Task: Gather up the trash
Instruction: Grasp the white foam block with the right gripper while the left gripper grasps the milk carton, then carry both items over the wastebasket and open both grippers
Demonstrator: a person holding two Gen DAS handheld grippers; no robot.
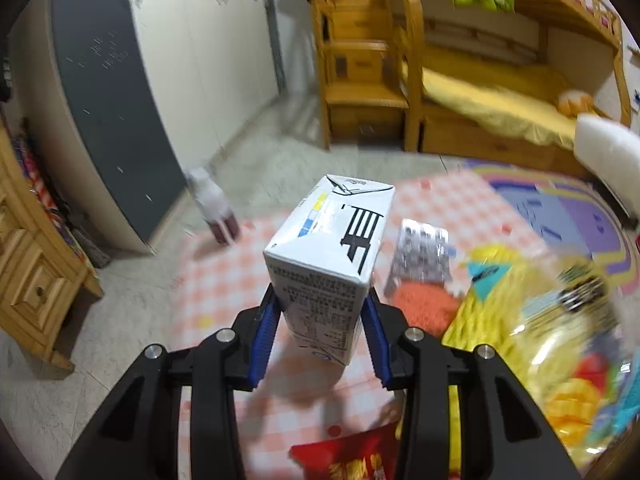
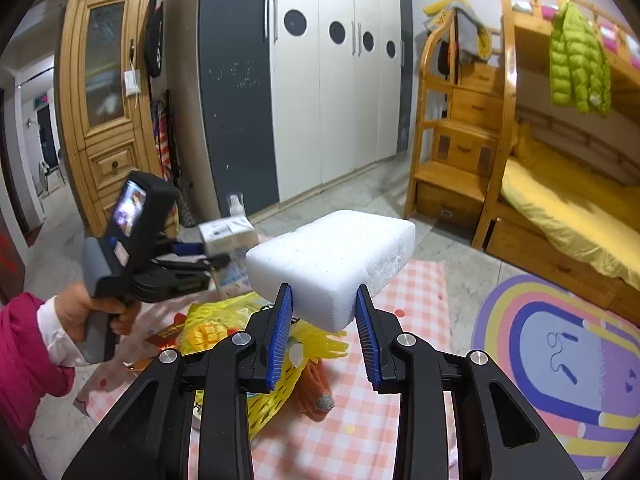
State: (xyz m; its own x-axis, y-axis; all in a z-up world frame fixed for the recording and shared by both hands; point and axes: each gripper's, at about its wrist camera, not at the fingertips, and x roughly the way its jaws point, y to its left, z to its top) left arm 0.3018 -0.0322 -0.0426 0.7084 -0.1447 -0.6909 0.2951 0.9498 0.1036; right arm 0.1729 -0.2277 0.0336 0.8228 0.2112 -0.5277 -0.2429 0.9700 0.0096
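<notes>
A white drink carton (image 1: 332, 232) with black print stands upright between the blue pads of my left gripper (image 1: 320, 296), which is shut on its lower sides above the checkered mat (image 1: 224, 280). From the right wrist view the same left gripper (image 2: 212, 252) holds the carton (image 2: 228, 234) at the left. My right gripper (image 2: 324, 292) is shut on the near end of a white foam block (image 2: 332, 256), held up over the mat (image 2: 400, 312). The block (image 1: 608, 160) also shows at the right edge of the left wrist view.
On the mat lie a blister pack (image 1: 420, 256), an orange scrap (image 1: 424, 308), a yellow bag (image 1: 520, 320) and a red snack packet (image 1: 348, 460). A bottle (image 1: 216, 212) stands by the wardrobe (image 2: 320, 100). A rainbow rug (image 2: 560, 352) and bunk bed (image 2: 560, 208) are at right.
</notes>
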